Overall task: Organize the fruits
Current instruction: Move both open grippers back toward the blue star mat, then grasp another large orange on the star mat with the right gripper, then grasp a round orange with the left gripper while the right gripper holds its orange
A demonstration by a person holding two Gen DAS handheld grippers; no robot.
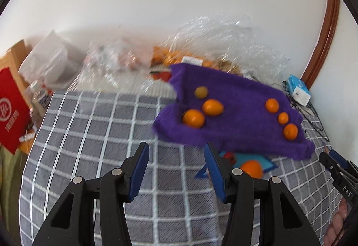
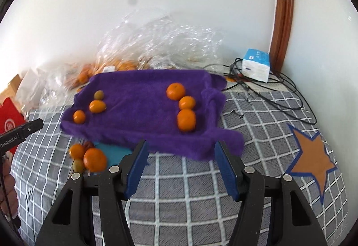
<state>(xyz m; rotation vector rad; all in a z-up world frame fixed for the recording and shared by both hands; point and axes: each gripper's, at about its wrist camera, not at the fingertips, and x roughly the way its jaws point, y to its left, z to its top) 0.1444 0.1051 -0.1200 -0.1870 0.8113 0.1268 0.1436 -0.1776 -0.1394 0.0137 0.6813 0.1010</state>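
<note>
Ahead of the left gripper (image 1: 176, 152), whose fingers stand spread with nothing between them, the purple towel (image 2: 143, 109) lies on the checked tabletop (image 2: 179, 190), its long axis running left to right. At its left end sit three kumquats (image 2: 97, 106) in a slanted row, oval bodies lying crosswise. Beyond the right gripper (image 2: 181, 149), fingers likewise spread and bare, three tangerines (image 2: 186, 120) line up pointing away. Loose fruit (image 2: 94, 159) rests left of its fingers.

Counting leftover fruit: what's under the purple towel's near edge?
A teal mat pokes out from under the purple towel, with loose oranges beside it. Whatever lies farther beneath is covered.
</note>
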